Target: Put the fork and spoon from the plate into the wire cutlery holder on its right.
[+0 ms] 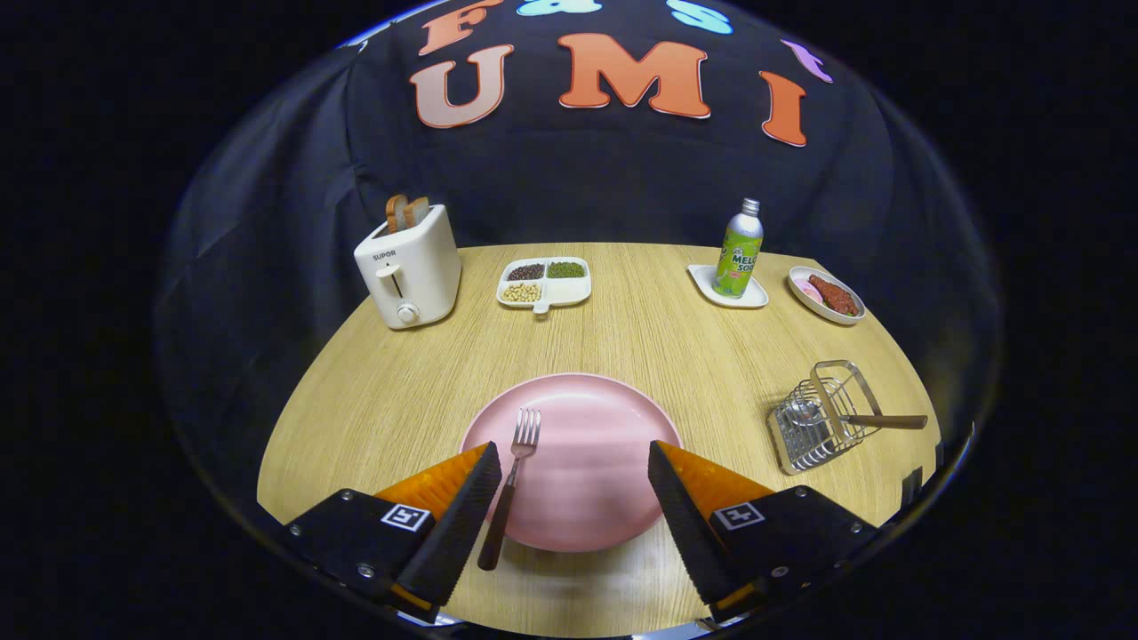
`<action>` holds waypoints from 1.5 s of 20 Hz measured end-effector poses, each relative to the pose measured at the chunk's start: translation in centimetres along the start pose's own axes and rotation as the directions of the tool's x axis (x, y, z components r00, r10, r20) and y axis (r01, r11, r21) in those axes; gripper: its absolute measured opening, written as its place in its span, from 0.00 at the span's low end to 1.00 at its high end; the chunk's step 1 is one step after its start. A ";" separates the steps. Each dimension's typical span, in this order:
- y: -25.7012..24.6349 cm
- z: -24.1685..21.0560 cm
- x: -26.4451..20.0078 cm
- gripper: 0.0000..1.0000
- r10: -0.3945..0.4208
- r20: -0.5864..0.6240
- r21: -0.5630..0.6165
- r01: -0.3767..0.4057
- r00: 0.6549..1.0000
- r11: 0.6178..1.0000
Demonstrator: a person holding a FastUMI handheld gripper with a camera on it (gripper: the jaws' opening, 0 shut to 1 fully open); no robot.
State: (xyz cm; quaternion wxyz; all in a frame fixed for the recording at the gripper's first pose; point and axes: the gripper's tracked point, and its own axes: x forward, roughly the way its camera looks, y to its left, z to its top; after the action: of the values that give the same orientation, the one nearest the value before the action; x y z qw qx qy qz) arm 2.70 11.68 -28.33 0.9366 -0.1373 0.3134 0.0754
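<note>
I hold the tool [573,484] spread wide over the plate [587,498] at the worktop's near edge, to take the fork [513,476]; the spoon [853,418] already lies in the holder [822,427].

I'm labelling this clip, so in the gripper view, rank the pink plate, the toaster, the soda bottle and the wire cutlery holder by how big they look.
1. Pink plate, between the open gripper fingers.
2. Wire cutlery holder and toaster: look alike, and the toaster stands farther off, so unranked.
3. Soda bottle, though also far.
</note>
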 end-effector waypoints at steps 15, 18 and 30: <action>4.6 -5.3 4.2 0.64 0.039 -0.119 -0.054 -0.046 0.992 0.998; 5.2 -5.6 4.4 0.46 0.056 -0.140 -0.053 -0.064 0.989 0.997; 4.1 -4.7 4.4 0.04 0.054 -0.164 -0.015 -0.057 0.985 0.998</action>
State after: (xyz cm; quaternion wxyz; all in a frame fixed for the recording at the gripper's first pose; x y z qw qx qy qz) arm 2.64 14.35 -35.47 0.9039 -0.1432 0.3922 0.0927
